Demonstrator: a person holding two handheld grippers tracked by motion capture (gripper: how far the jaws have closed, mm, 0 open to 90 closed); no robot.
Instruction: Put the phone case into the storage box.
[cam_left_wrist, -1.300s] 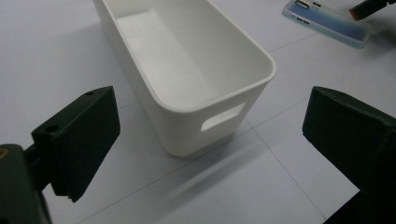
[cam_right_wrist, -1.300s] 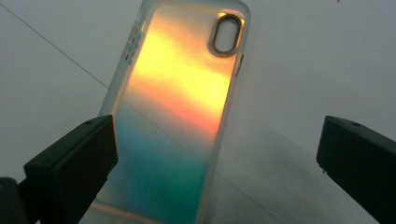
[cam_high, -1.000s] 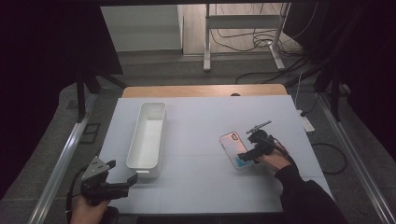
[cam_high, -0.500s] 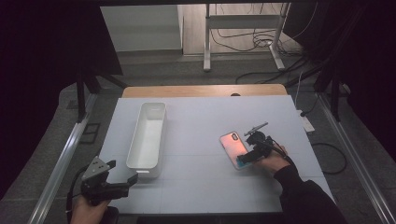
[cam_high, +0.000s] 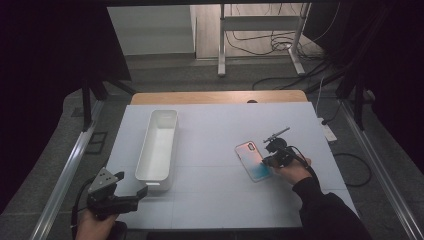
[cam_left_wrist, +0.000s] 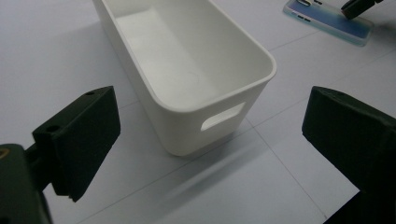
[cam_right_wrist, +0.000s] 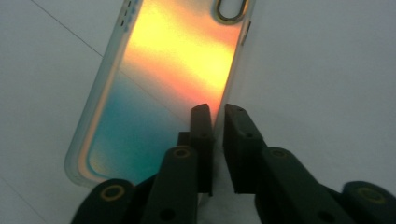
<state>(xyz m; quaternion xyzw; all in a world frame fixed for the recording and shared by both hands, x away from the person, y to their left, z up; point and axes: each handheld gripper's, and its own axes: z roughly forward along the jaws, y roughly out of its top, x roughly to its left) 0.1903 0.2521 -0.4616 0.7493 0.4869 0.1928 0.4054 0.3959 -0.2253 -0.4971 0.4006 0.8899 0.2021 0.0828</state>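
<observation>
An iridescent phone case (cam_high: 251, 159) lies flat on the white table, right of centre. My right gripper (cam_high: 270, 161) is at its near right edge. In the right gripper view the jaws have just been closing, and the right gripper (cam_right_wrist: 218, 140) now pinches the case (cam_right_wrist: 163, 70) by its long edge. My left gripper (cam_high: 142, 190) hovers at the table's near left with its jaws wide apart. In the left gripper view the left gripper (cam_left_wrist: 212, 133) faces the near end of a white bin (cam_left_wrist: 205, 135) with nothing between its fingers.
The long white bin (cam_high: 159, 145) stands empty left of centre, its handle slot toward me. The left gripper view also catches the phone case (cam_left_wrist: 327, 23) far off at the upper right. A wooden strip (cam_high: 220, 96) edges the table's far side.
The right gripper's jaws have drawn together onto the case's edge, and the hand has barely shifted. The left gripper, the bin and the case lie as before.
</observation>
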